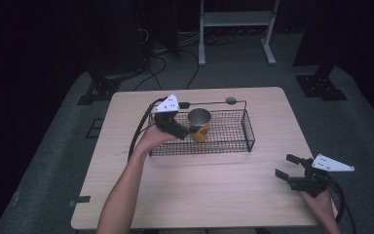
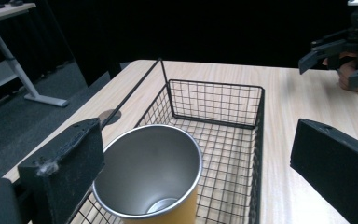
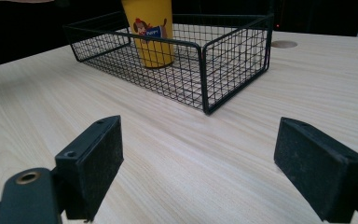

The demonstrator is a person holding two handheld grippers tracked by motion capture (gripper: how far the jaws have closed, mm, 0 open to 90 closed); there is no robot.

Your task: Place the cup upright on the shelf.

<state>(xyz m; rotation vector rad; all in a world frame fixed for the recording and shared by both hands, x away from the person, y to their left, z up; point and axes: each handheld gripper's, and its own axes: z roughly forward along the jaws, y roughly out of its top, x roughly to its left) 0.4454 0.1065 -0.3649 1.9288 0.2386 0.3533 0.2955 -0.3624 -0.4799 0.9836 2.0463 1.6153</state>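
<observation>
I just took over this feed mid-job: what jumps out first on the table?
A yellow cup with a shiny metal inside stands upright in the left end of a black wire basket at mid-table. The left gripper sits open right beside the cup. The right gripper rests open near the table's right front edge, apart from the basket.

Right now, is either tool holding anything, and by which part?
No. The left tool stands open around the yellow cup in the wire basket; the right tool is open.
</observation>
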